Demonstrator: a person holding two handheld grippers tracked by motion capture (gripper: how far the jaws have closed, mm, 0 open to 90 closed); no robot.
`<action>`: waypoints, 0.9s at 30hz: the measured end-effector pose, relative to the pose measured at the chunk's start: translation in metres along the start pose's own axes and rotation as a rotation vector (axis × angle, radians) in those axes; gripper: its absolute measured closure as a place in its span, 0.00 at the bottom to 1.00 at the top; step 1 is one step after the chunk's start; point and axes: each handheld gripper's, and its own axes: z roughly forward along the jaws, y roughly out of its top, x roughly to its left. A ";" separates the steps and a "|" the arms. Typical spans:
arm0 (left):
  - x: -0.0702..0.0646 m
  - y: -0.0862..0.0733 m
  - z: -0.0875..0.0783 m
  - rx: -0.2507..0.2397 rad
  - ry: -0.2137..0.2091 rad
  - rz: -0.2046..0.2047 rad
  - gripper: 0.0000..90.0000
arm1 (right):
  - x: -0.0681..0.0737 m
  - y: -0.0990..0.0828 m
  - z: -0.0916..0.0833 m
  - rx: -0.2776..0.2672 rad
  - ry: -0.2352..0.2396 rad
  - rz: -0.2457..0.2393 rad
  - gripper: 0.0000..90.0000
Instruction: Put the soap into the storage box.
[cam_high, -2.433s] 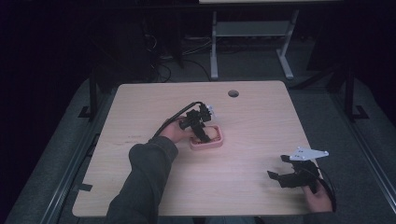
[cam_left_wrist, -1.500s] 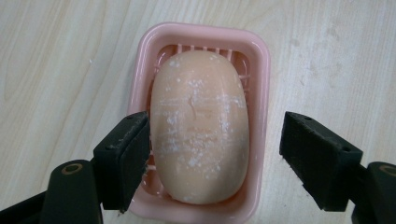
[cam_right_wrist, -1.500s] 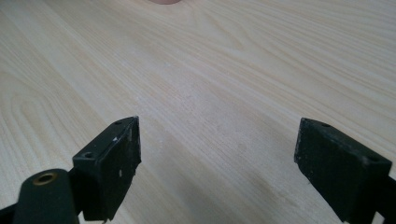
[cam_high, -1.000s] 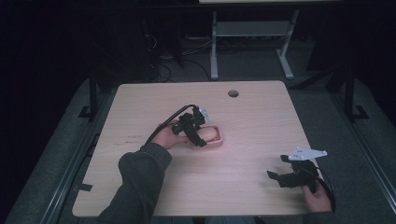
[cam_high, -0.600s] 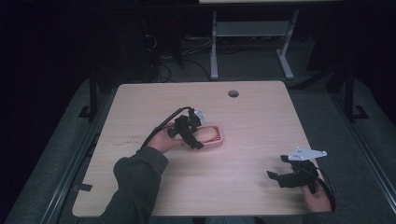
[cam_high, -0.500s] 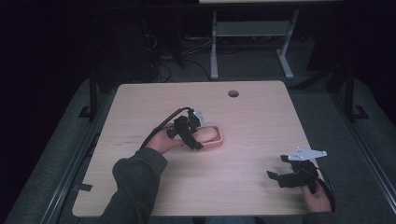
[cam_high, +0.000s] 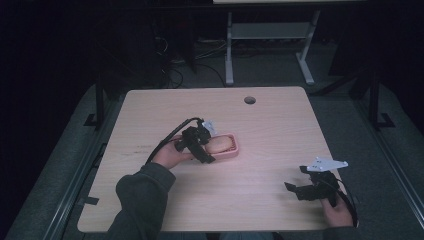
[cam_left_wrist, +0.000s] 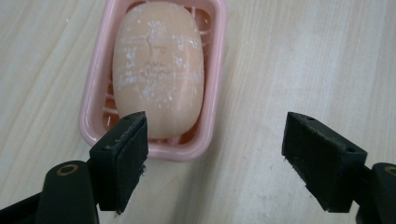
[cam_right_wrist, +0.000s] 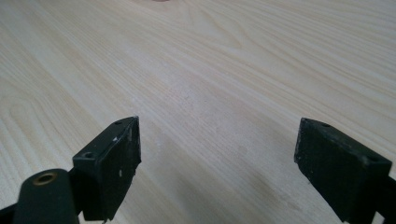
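1. Looking along my left gripper (cam_left_wrist: 215, 154), I see both black jaws spread wide with nothing between them; it holds nothing.
2. Just ahead of that gripper lies the pink soap dish (cam_left_wrist: 93, 116), its near short end close to the tip of the jaw at the left of the left gripper view. That jaw overlaps the dish's near rim in the picture, but I cannot tell whether it touches it.
3. Inside the dish rests the peach-coloured bar of soap (cam_left_wrist: 159, 70), lengthwise along the dish, its surface flecked with white. Its near end sits just beyond the same jaw tip.
4. The other jaw of this gripper hangs over bare table (cam_left_wrist: 303, 56), well off to the side of the dish.
5. From the high view, my left gripper (cam_high: 200, 145) sits at the end of the soap dish (cam_high: 232, 150) nearest my left hand (cam_high: 167, 156), with the soap (cam_high: 220, 145) directly past it.
6. My right gripper (cam_right_wrist: 217, 158) is also wide open and empty, its jaws over plain wood grain (cam_right_wrist: 210, 70).
7. In the high view the right gripper (cam_high: 307, 189) stays near the table's (cam_high: 280, 125) near right edge, held by my right hand (cam_high: 335, 210), well apart from the dish, which lies far ahead and across from it.
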 end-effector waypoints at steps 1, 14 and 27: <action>0.000 0.000 0.000 0.000 0.000 0.000 0.25 | 0.000 0.000 0.001 0.000 0.000 -0.005 0.16; -0.003 -0.013 -0.003 0.002 0.005 -0.011 0.25 | 0.000 0.000 0.000 0.001 -0.008 0.001 0.16; -0.012 -0.019 -0.005 0.013 -0.004 -0.014 0.24 | -0.001 0.000 0.000 0.002 -0.015 -0.001 0.16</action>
